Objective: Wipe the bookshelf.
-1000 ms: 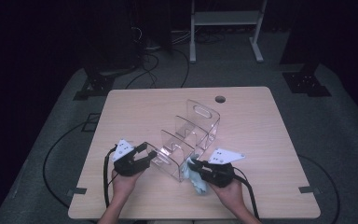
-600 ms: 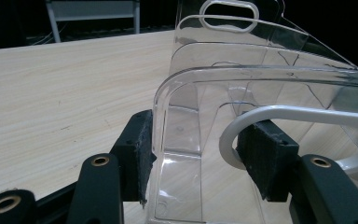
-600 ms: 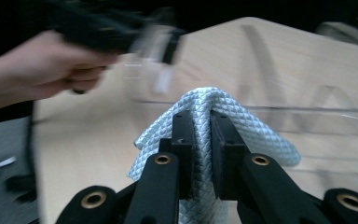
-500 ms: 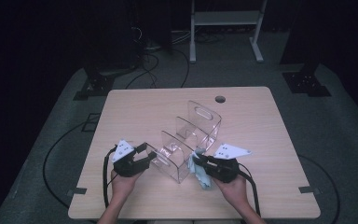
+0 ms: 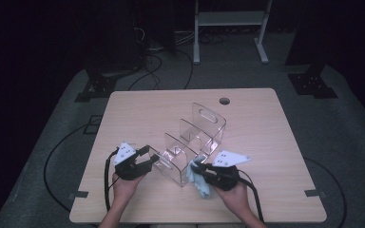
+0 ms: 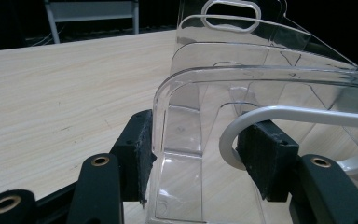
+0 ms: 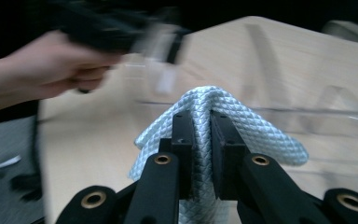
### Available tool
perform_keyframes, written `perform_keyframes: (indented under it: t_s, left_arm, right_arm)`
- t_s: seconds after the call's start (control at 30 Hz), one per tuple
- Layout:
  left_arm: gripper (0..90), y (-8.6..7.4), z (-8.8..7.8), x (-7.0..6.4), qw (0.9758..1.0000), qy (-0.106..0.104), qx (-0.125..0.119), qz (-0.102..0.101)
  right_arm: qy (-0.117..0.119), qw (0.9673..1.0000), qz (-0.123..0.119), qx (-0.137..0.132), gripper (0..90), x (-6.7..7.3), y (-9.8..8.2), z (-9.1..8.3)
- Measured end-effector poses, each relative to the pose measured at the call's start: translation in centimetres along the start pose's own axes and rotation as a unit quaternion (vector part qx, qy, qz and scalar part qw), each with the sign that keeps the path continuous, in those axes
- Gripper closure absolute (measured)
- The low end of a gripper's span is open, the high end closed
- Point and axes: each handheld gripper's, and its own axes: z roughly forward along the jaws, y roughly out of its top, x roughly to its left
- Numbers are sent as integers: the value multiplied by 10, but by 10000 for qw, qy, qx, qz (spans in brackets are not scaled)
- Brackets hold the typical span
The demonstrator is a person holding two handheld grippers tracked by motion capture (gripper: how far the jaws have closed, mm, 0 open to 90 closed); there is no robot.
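The person stood at the near edge of the wooden table (image 5: 138, 114) with a gripper in each hand. The left gripper (image 5: 140, 164) was part-closed on the near end wall of a clear plastic organiser (image 5: 190, 142); in the left gripper view its two black pads (image 6: 137, 154) sat on either side of that transparent wall (image 6: 177, 140), one pressed to the outer face, the other against the inner side beside a pale curved rim. Beyond that gripper the organiser's dividers rose one behind another, the farthest with an oval handle cut-out (image 6: 230, 9) at its top.

The right gripper (image 5: 208, 173) was closed nearly all the way on a light blue quilted cloth (image 5: 199, 183). In the right gripper view the cloth (image 7: 242, 126) was pinched in a fold between the narrow jaws, bunching up above the tips and draping down both sides. Seen from above, the cloth hung at the tip of that gripper, just beside the organiser's near right corner, touching or almost touching it; I could not tell which. Ahead of the right gripper, blurred, were the person's left hand (image 7: 70, 70) and the organiser's clear walls.
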Motion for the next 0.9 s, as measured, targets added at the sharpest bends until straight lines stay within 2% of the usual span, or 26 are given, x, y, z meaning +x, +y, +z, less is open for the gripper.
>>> perform_keyframes:
  t_s: [0.07, 0.17, 0.23, 0.3, 0.4, 0.47, 0.53, 0.6, 0.67, 0.77, 0.83, 0.9]
  left_arm:
    - [460, 0, 0, 0, 10000, -9, 5, -10]
    - [459, 0, 0, -1, 10000, -11, 12, -1]
    - [459, 0, 1, -1, 10000, -15, 13, -4]
    - [459, 0, 1, 0, 10000, -7, 3, -14]
    - [460, 0, 0, 0, 10000, -12, -5, -19]
    - [459, 0, 0, 0, 10000, -25, -3, -16]
    - [459, 0, 0, 1, 10000, -50, 1, -11]
    - [458, 0, -1, 1, 10000, -73, 4, 5]
    - [459, 0, -1, 0, 10000, -72, 9, 20]
    - [459, 0, 0, 0, 10000, -77, 15, 16]
    - [459, 0, 0, 0, 10000, -68, 12, 14]
    - [459, 0, 0, 0, 10000, -61, 12, 16]
  right_arm:
    - [-270, 9995, 129, -45, 807, -18, -1, -4]
    - [-399, 9988, 264, -77, 806, -30, -1, -6]
    - [-400, 9989, 233, -79, 806, -26, -1, -6]
    - [-324, 9994, 145, -62, 805, -16, -2, -3]
    - [-43, 10000, -8, -14, 805, -2, -5, 1]
    - [-58, 9999, -135, 56, 806, 0, -6, 3]
    - [-120, 9999, -63, 59, 805, -8, -5, 1]
    - [-390, 9992, 14, 26, 805, -22, -6, -3]
    - [-656, 9976, 222, -32, 805, -43, -8, -7]
    - [-829, 9957, 406, -78, 805, -62, -10, -10]
    - [-696, 9964, 482, -87, 805, -61, -12, -8]
    - [-598, 9976, 332, -40, 804, -51, -12, -3]
